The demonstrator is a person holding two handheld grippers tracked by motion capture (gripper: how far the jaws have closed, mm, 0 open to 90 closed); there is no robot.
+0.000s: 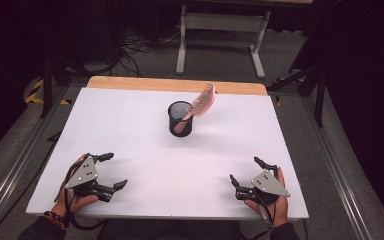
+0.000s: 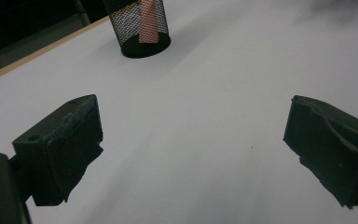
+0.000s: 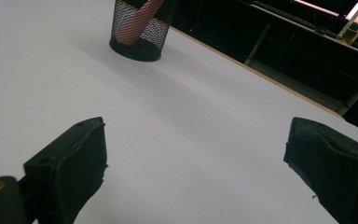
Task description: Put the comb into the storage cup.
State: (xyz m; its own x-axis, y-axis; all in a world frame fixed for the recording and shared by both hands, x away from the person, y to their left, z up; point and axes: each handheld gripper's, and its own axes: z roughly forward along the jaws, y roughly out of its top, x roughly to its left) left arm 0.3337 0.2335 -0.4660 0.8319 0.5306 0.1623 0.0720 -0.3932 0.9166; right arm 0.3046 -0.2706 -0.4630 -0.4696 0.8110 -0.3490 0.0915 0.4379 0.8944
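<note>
Both grippers, left (image 1: 111, 171) and right (image 1: 245, 171), spread wide near table's (image 1: 130, 130) front corners; pink comb (image 1: 200, 104) upright in mesh cup (image 1: 179, 120) mid-table; no legible markings.

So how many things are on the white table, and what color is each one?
Black mesh cup: 1
Pink comb, standing in the cup: 1
Black grippers, left gripper and right gripper, both open: 2
Total: 4
</note>
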